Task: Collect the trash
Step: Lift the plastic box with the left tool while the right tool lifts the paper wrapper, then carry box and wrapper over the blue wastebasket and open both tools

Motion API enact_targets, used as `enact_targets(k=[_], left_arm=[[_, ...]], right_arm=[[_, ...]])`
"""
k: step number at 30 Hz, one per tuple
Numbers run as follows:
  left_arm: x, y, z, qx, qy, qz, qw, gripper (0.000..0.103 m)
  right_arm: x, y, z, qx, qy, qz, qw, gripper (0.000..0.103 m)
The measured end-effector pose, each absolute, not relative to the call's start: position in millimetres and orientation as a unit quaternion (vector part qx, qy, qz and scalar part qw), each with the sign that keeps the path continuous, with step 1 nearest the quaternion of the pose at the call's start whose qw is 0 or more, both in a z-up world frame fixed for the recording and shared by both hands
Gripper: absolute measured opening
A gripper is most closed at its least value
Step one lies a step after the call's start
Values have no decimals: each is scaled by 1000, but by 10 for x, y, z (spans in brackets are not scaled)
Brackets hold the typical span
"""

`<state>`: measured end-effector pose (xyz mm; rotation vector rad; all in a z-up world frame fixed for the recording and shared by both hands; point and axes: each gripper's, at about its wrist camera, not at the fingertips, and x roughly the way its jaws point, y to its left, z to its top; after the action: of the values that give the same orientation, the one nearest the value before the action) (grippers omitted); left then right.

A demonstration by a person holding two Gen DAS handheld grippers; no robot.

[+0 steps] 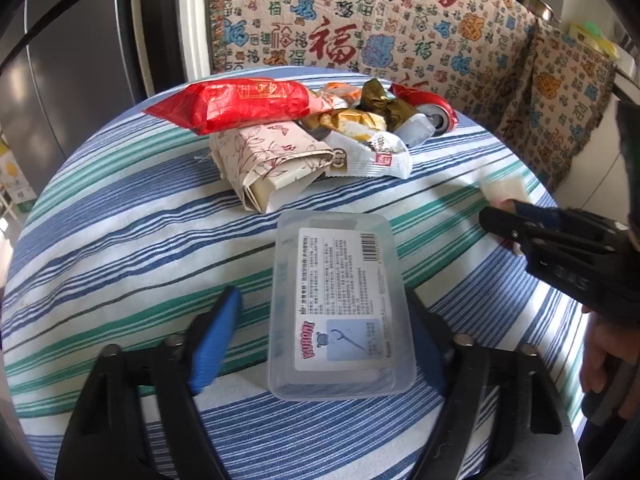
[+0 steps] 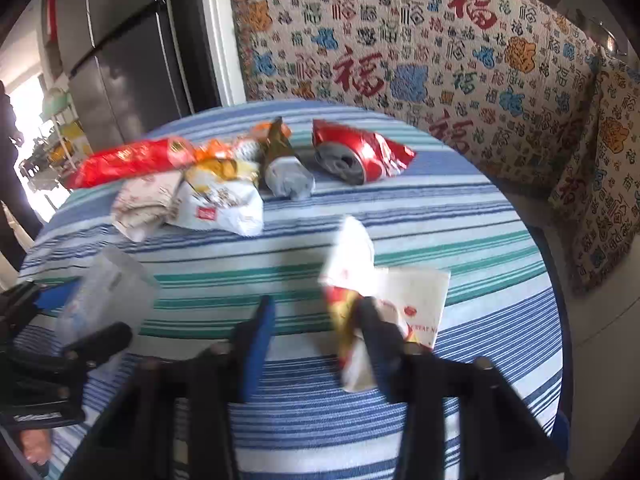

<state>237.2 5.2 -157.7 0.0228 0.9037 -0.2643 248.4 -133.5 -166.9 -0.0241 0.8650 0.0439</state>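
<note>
The round table (image 1: 120, 240) has a striped cloth in blue, green and white. A clear plastic box (image 1: 336, 304) with a printed label lies flat near the middle of the table, toward the near edge.

The left gripper (image 1: 320, 296) has its jaws apart, one on each side of the box. The left blue finger (image 1: 216, 336) stands clear of the box wall. The right finger is mostly hidden behind the box and seems to be just at its side. The box is not clamped.

A white paper wrapper (image 2: 412, 296) with red print lies near the right edge of the table, partly crumpled. The right gripper (image 2: 316, 304) is at this wrapper, and the crumpled part lies against its right finger. In the right wrist view, which is blurred, there is a gap between the fingers. In the left wrist view the same jaws look nearly together with something white at their tip, so I cannot tell if the wrapper is already pinched. A hand (image 1: 604, 356) holds this gripper from behind.

More trash is in a heap at the far edge:
- a long red packet (image 1: 240, 104)
- a folded floral paper (image 1: 272, 156)
- a white snack bag (image 1: 376, 156)
- a crushed red can (image 2: 352, 156), at the right end of the heap

Behind the table hangs a fabric (image 1: 360, 20) printed with characters.
</note>
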Motion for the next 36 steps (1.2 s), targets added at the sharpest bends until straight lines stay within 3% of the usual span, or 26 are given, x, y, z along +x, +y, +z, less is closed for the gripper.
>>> enact_targets(k=[5, 18, 27, 36], left_arm=[[2332, 41, -1508, 9, 420, -119, 899, 62], [1871, -539, -1129, 6, 394, -221, 892, 62], [1356, -1587, -957, 16, 399, -326, 857, 62], [1101, -2853, -1212, 44, 429, -403, 807, 62]], right_arm=[[2346, -1464, -1474, 3, 392, 24, 920, 7], [1528, -2423, -980, 80, 378, 48, 921, 6], [704, -3415, -828, 93, 373, -12, 923, 6], [106, -4522, -1191, 160, 401, -105, 896, 6]])
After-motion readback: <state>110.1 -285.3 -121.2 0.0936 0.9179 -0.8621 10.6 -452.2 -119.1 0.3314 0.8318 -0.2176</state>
